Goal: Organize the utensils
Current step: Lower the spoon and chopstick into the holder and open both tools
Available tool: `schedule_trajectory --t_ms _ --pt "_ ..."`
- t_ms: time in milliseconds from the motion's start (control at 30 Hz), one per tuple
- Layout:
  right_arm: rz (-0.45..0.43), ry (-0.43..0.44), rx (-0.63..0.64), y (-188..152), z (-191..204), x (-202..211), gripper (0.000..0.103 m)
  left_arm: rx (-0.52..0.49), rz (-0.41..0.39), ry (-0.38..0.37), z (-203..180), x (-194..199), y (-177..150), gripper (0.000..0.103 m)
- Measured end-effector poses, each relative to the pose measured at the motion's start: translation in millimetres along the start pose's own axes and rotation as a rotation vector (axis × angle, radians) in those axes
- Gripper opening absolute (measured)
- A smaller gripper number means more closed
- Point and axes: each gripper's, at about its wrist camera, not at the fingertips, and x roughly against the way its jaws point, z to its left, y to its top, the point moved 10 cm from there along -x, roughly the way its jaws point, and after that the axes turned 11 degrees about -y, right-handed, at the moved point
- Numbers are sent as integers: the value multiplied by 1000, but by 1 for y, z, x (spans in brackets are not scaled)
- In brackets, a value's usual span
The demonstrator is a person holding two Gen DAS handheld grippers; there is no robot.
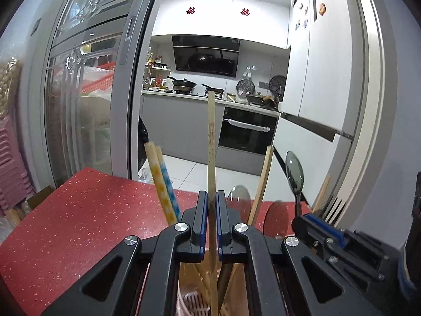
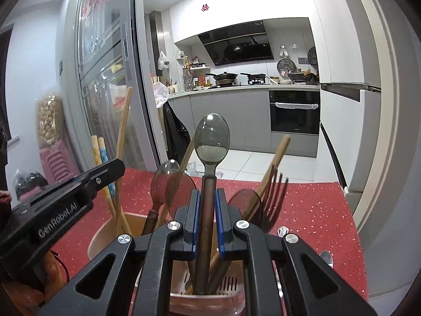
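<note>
My left gripper (image 1: 211,197) is shut on an upright wooden chopstick (image 1: 211,137) that stands in the utensil holder (image 1: 196,302) below it. My right gripper (image 2: 208,194) is shut on the brown handle of a grey translucent spoon (image 2: 211,139), upright over the pink slotted holder (image 2: 229,284). The same spoon (image 1: 294,173) and the right gripper (image 1: 323,226) show at the right of the left wrist view. The left gripper (image 2: 79,184) shows at the left of the right wrist view.
The holder stands on a red speckled countertop (image 1: 79,223). In it are patterned chopsticks (image 1: 163,184), a clear spoon (image 2: 164,181), a wooden fork (image 2: 273,187) and more wooden sticks. A wooden container (image 2: 110,237) stands left. A glass sliding door (image 1: 86,92) and kitchen lie beyond.
</note>
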Motion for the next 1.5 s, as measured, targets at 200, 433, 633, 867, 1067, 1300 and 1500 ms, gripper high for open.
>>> schedule_trajectory --t_ms 200,433,633,867,1067,1300,1500 --pt "21 -7 10 -14 -1 3 12 -22 8 25 1 6 -5 31" --pt "24 -13 64 -25 6 10 12 -26 21 41 8 9 -13 31" --pt "57 -8 62 -34 5 10 12 -18 54 30 10 8 -23 31" --pt "76 14 74 -36 11 14 12 -32 89 24 5 11 -37 31" --pt "86 33 82 -38 16 19 12 -16 92 22 5 16 -37 31" --pt "101 55 56 -31 16 28 30 -12 124 34 7 23 -37 31" --pt "98 66 36 -23 15 44 45 -8 158 55 8 36 -39 31"
